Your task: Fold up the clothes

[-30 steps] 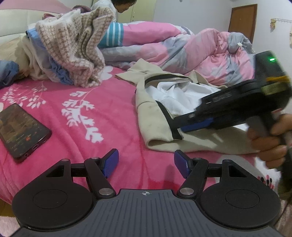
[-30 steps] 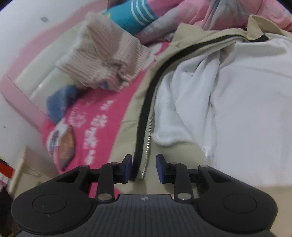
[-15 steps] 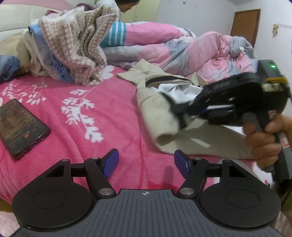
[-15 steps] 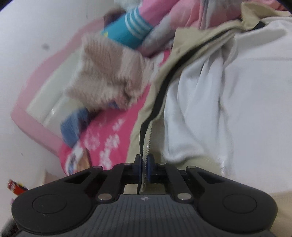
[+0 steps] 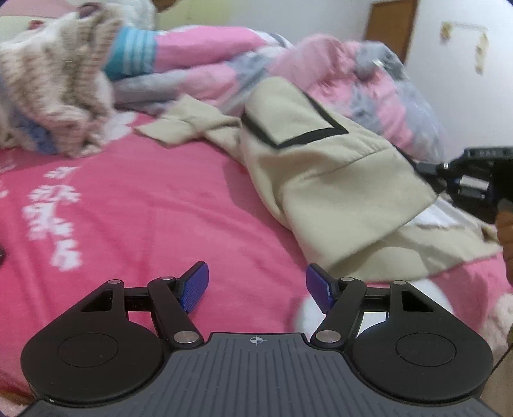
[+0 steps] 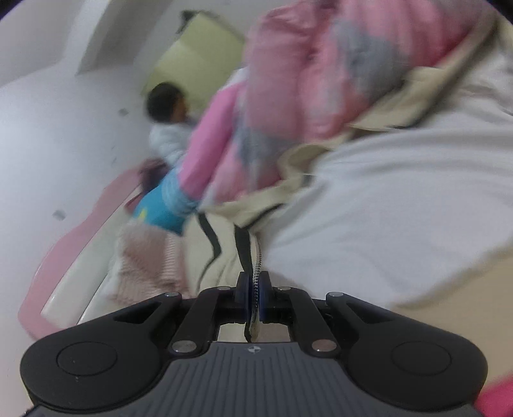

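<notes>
Left wrist camera is looking low across the bed [image 5: 134,205], tilted down, toward the beige jacket [image 5: 336,192]. Right wrist camera is sitting close against the jacket [image 6: 384,208], rolled sideways. Both views are sharing the jacket and pink quilt [image 5: 208,64].

A pink bedsheet [image 5: 144,205] with white plant prints covered the bed. Behind it lay a crumpled pink and grey quilt [image 5: 368,83], one end striped teal and white. Right of the quilt a brown door [image 5: 392,25] stood in the white wall. Left of the quilt, a person [image 6: 166,118] in white sat by the pink headboard [image 6: 64,253], blurred.
</notes>
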`<state>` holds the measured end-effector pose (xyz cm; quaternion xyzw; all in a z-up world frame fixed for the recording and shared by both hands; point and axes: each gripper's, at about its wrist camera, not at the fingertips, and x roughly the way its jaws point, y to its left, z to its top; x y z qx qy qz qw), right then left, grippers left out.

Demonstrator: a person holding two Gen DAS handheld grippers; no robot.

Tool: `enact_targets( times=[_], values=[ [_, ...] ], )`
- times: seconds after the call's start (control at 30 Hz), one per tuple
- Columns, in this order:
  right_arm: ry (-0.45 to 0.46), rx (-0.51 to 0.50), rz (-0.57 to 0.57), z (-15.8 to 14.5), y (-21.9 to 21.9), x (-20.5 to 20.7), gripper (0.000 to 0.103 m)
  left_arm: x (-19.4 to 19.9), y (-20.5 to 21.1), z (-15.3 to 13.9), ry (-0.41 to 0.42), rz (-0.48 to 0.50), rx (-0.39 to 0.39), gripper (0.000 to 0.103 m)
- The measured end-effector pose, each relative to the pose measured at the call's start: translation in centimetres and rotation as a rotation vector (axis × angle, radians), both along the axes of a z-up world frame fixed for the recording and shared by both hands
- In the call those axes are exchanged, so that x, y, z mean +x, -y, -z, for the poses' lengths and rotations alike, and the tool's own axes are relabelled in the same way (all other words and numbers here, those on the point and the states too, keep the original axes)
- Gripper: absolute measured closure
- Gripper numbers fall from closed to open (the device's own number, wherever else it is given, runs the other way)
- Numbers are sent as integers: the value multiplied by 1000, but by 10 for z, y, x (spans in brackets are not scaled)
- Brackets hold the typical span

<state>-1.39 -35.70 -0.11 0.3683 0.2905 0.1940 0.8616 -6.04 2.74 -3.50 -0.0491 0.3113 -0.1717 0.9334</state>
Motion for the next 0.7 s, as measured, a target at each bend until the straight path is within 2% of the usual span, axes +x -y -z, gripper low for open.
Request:
enact_targets(
  times=[0.13, 0.23, 0.4, 0.6, 0.67, 0.7],
  values=[
    [-116, 12, 46, 42, 22, -10, 98, 2, 25, 6, -1, 43, 79, 35],
    [-130, 44, 37, 57, 26, -9, 98, 3, 39, 7, 17, 53, 146, 35],
    [-124, 64, 0, 62, 32, -2, 96, 7, 53, 2, 25, 47, 189, 38],
    [-123, 75, -37, 63, 39, -2, 96, 9, 75, 2, 27, 47, 262, 56],
    [-125, 80, -44, 63, 40, -3, 96, 8, 81, 0, 28, 57, 278, 67],
    [-126, 80, -47, 64, 40, -3, 95, 7, 83, -1, 28, 59, 289, 68]
  ],
)
